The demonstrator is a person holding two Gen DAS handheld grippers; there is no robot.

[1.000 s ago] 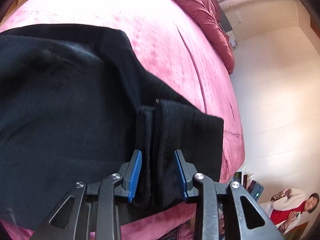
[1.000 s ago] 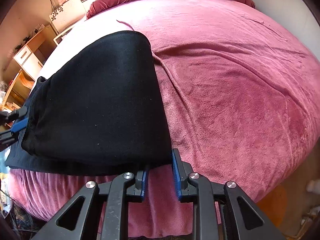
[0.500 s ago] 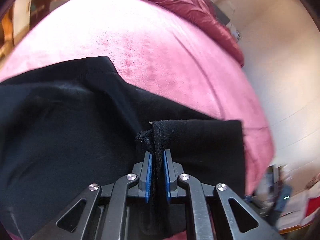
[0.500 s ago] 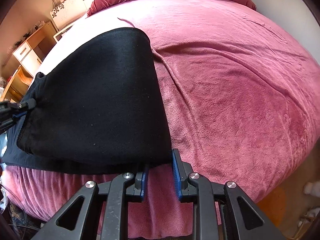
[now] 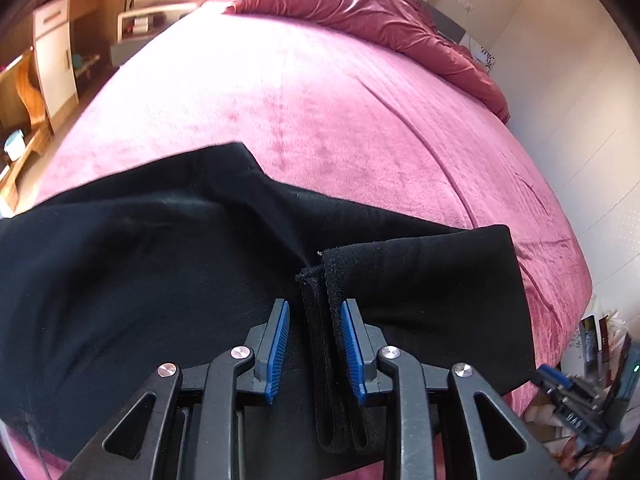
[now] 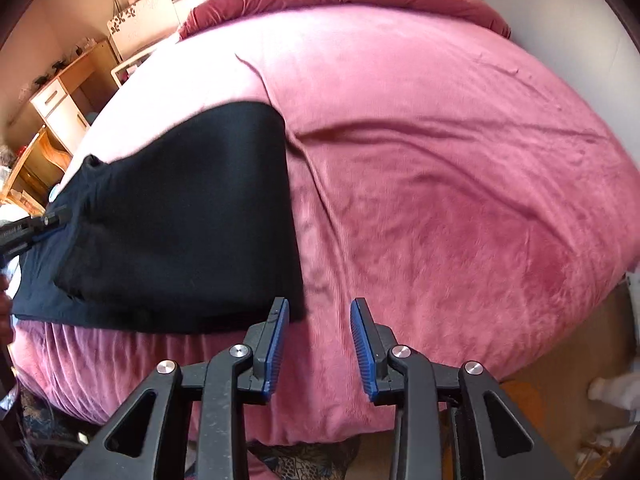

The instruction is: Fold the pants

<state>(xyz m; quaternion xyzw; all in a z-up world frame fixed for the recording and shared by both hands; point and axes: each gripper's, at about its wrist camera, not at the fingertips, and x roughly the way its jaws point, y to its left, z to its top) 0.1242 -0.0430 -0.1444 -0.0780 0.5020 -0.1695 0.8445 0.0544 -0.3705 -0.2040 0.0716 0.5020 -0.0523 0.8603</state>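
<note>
Two blue pads [image 5: 280, 344] of the left gripper [image 5: 313, 346], clamped on the hem half a second ago, are now spread apart around the black pants [image 5: 140, 280] on the pink bed [image 5: 320, 120]. In the right view, the right gripper [image 6: 319, 344] is likewise opened wider, and the pants [image 6: 192, 220] are left lying to its near left.

The black pants [image 5: 140, 280] run past the left wrist view's left edge, their waistband hidden.
</note>
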